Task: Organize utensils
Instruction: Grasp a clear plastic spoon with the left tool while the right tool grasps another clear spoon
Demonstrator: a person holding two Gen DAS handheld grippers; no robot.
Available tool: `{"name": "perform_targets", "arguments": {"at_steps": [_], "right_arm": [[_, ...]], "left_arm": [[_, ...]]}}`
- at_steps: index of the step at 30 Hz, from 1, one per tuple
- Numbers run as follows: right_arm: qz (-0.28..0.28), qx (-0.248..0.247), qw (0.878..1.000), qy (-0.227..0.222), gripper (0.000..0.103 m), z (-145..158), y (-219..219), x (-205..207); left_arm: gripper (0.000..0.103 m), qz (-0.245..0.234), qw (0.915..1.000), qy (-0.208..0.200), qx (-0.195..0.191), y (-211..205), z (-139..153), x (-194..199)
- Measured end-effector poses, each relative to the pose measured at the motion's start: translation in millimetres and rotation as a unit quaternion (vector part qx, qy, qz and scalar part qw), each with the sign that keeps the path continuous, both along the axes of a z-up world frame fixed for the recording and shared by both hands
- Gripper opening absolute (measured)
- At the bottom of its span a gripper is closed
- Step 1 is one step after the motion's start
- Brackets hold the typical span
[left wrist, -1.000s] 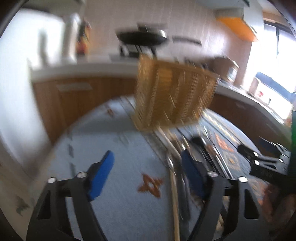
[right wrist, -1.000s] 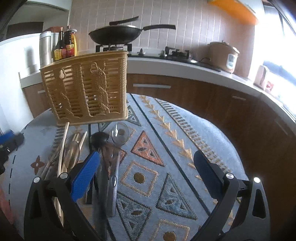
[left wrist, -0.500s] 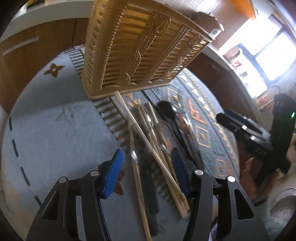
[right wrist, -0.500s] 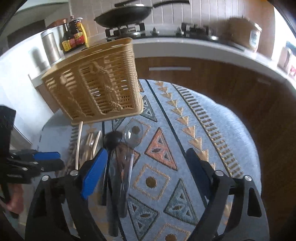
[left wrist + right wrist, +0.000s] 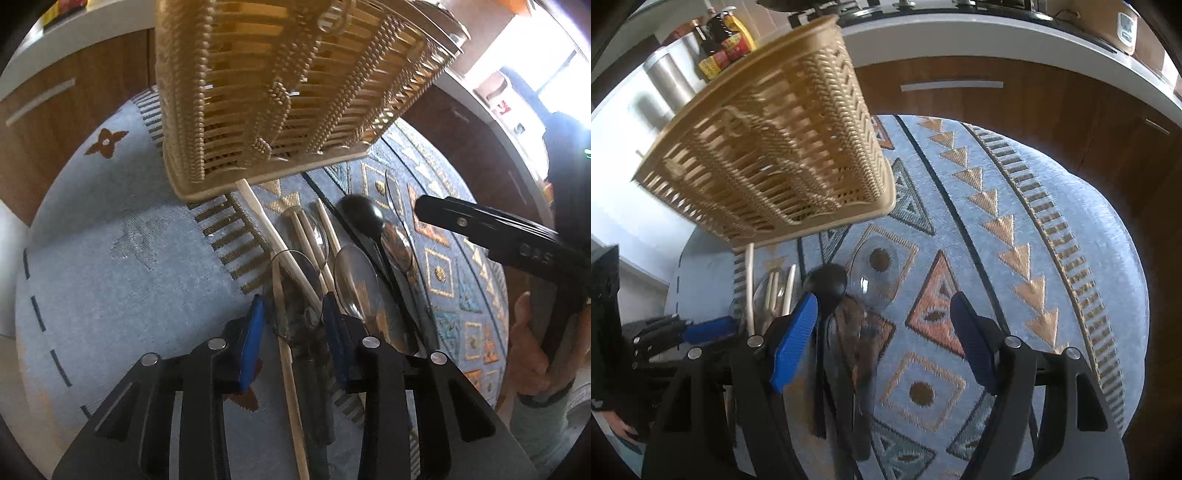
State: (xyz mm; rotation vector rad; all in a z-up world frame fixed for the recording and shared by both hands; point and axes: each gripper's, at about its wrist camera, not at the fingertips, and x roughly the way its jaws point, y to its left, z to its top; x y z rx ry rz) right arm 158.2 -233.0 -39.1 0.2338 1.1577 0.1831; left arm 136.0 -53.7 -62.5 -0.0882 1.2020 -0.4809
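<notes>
A tan woven basket (image 5: 280,92) stands on the patterned table; it also shows in the right wrist view (image 5: 775,158). In front of it lies a pile of utensils: wooden chopsticks (image 5: 273,236), clear spoons (image 5: 356,280), a black spoon (image 5: 360,212) and a brown spoon (image 5: 397,245). My left gripper (image 5: 293,325) is low over the pile, its jaws narrowed around a clear spoon (image 5: 291,291) and a chopstick, still slightly apart. My right gripper (image 5: 882,332) is open above the black spoon (image 5: 827,282) and a clear spoon (image 5: 875,273).
The round table wears a blue cloth (image 5: 1015,236) with orange triangles. Wooden cabinets (image 5: 997,92) and a white counter curve behind. Bottles (image 5: 726,44) and a steel canister (image 5: 666,79) stand at the back left. The right gripper body (image 5: 517,240) shows in the left wrist view.
My left gripper has dropped closer to the pile and its jaws have narrowed around the clear spoon. My right gripper has moved lower and nearer the black spoon.
</notes>
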Motion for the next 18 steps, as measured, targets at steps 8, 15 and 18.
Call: {"name": "perform_targets", "arguments": {"at_steps": [8, 15, 18], "right_arm": [[-0.002, -0.017, 0.999, 0.029, 0.058, -18.3, 7.9, 22.0], [0.001, -0.039, 0.999, 0.024, 0.047, -22.9, 8.9, 30.7], [0.013, -0.060, 0.998, 0.018, 0.034, -22.6, 14.4, 32.9]], "left_arm": [[0.030, 0.014, 0.9987, -0.016, -0.047, 29.4, 17.0, -7.6], [0.030, 0.028, 0.9988, -0.025, -0.032, 66.8, 38.7, -6.8], [0.030, 0.034, 0.9984, -0.018, -0.041, 79.8, 44.4, -1.3]]}}
